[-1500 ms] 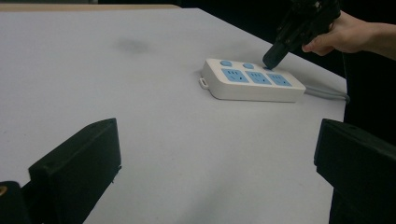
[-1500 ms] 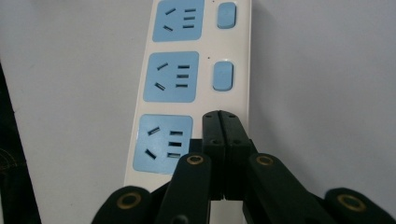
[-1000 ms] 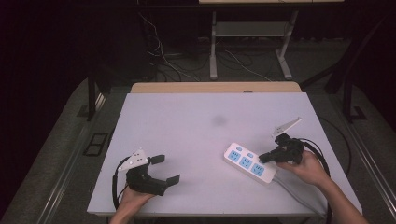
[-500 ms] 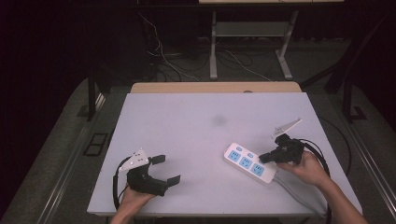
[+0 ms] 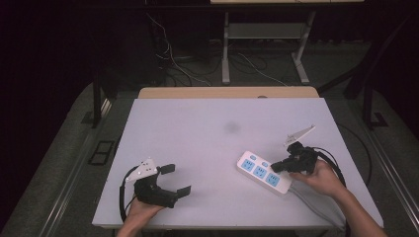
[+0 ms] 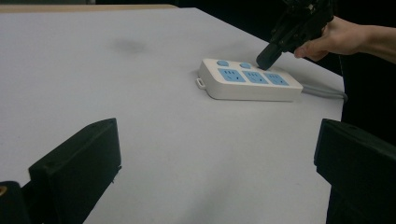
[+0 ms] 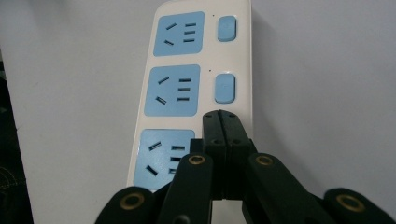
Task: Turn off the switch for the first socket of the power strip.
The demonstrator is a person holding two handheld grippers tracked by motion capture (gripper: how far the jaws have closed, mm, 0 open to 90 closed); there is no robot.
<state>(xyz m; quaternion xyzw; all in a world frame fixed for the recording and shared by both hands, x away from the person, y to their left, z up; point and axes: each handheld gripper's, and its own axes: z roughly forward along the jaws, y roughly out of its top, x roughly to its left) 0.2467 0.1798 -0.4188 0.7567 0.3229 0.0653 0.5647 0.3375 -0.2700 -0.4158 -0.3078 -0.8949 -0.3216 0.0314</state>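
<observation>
A white power strip [image 5: 264, 173] with three blue sockets and blue switches lies on the white table [image 5: 197, 133], right of centre. My right gripper [image 5: 274, 168] is shut with nothing between its jaws. Its tip rests over the strip's near end, just below the second blue switch [image 7: 225, 87] in the right gripper view, where the strip [image 7: 177, 88] runs away from the closed jaw tips [image 7: 222, 116]. My left gripper [image 5: 176, 180] sits at the table's front left, open and holding nothing. In the left gripper view the strip [image 6: 250, 86] and the right gripper [image 6: 267, 58] lie ahead between its own wide jaws [image 6: 217, 172].
The strip's grey cable [image 5: 316, 202] trails off toward the table's front right corner. A faint grey smudge [image 5: 231, 127] marks the table's middle. Beyond the far edge, a desk frame [image 5: 226, 54] and loose cables lie on the dark floor.
</observation>
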